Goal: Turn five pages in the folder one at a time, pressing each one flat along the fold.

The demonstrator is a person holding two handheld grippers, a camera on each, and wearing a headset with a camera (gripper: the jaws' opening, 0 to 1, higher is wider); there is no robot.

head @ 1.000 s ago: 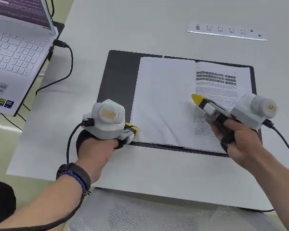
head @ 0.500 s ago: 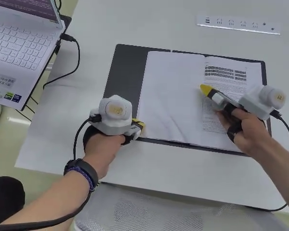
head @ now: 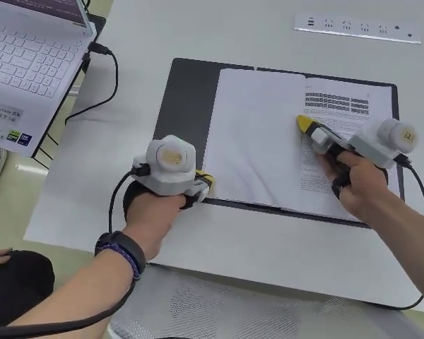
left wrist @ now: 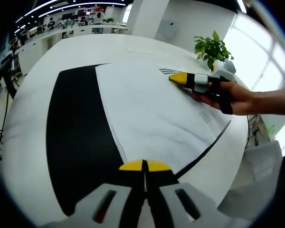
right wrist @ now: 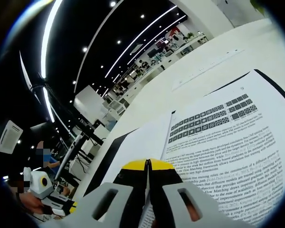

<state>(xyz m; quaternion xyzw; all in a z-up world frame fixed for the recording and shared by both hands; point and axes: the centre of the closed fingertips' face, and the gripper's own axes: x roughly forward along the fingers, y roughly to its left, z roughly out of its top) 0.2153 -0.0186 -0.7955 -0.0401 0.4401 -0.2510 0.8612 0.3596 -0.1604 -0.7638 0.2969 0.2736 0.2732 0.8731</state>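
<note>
- Farther up the folder (head: pixel 180 106) fold than before: right gripper (head: pixel 304 124), jaws pressed together, empty.
- Unmoved at its bottom edge: left gripper (head: pixel 205 183), likewise closed.
- Page print (head: pixel 332 106) too small to read.

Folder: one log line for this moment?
folder open | left gripper shut, at blank page near edge | right gripper shut, tip at fold by printed page

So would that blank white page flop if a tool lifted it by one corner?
Probably floppy: the blank page shows soft ripples rather than lying dead flat. Likely very light, a single thin sheet. Pushed hard, it may well crease.
</note>
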